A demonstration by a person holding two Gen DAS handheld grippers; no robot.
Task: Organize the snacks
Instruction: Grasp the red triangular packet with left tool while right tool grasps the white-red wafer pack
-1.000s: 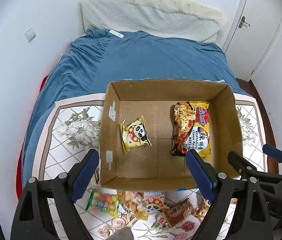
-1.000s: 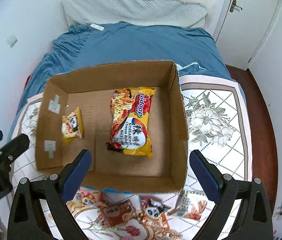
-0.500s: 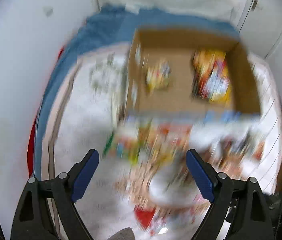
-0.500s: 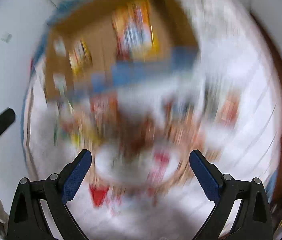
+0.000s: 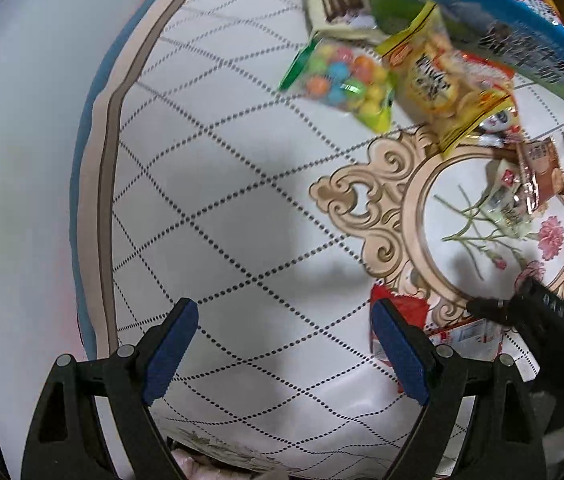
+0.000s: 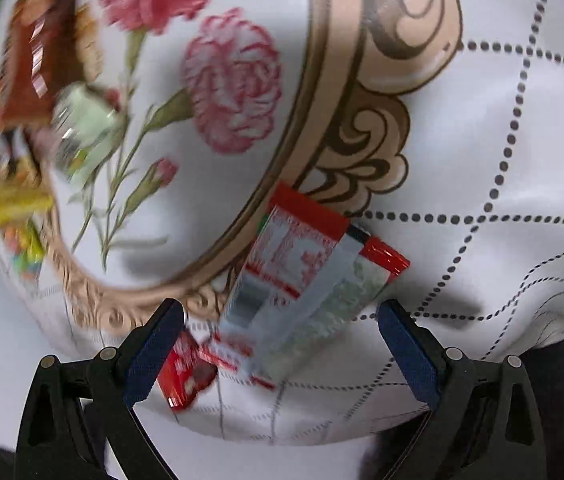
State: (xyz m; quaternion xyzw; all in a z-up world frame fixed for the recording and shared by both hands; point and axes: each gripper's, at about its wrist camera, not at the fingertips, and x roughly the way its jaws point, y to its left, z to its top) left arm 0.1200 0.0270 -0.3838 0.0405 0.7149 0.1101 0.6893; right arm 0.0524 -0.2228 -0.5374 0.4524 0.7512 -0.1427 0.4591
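Only leftward: candy bag [image 5: 341,80].

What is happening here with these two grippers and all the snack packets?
A person is sorting snacks with a handheld gripper in each hand. The right gripper is open and poised over a red and white packet lying on the floral mat, not yet gripping it. The left gripper is open and empty over bare mat. Other loose snacks, including a bag of coloured candies, lie in a heap further off.
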